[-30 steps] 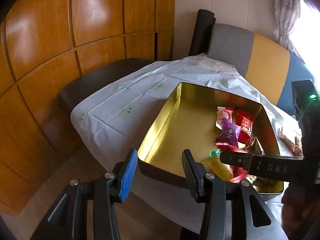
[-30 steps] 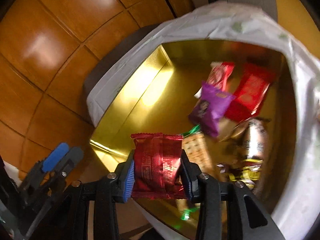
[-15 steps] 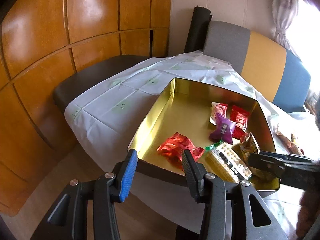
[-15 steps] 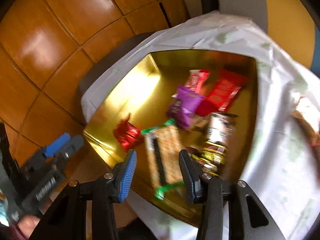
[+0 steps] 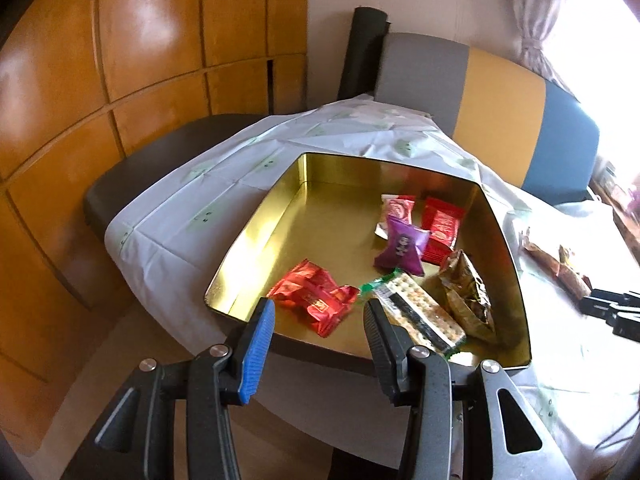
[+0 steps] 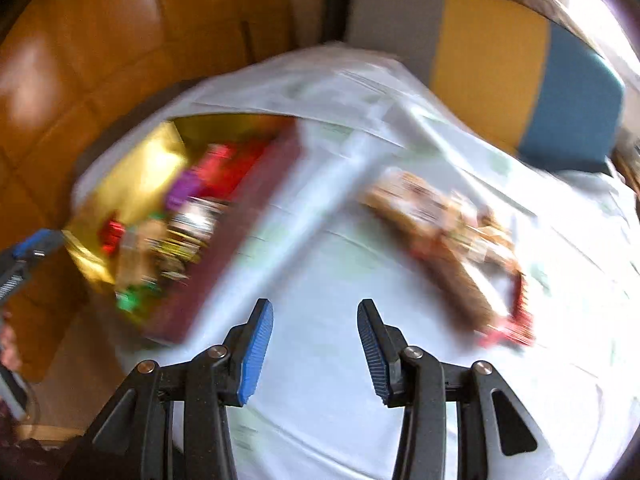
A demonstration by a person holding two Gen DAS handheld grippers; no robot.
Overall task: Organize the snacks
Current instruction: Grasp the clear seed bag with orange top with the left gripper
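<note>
A gold tin [image 5: 256, 240] sits on the white tablecloth [image 5: 192, 208]. Inside it lie a red packet [image 5: 316, 296], a cracker pack [image 5: 420, 312], a purple packet [image 5: 404, 246], a brown-gold bag [image 5: 466, 292] and more red wrappers [image 5: 442, 228]. My left gripper [image 5: 318, 320] hovers at the tin's near edge, open and empty. My right gripper [image 6: 316, 320] is open and empty over bare cloth, to the right of the tin's dark red outer wall [image 6: 240, 232]. Loose snacks [image 6: 448, 232] lie ahead of it on the right; this view is blurred by motion.
A bench back in grey, yellow and blue [image 5: 500, 92] stands behind the table. A dark seat [image 5: 160, 160] and wooden wall panels [image 5: 120, 60] are to the left. The cloth hangs over the table's near-left edge. The right gripper's black tips [image 5: 612, 308] show at the right.
The right gripper let the red packet go into the tin, then swung right to over the tablecloth near the loose snacks. The left gripper shifted slightly and stayed open.
</note>
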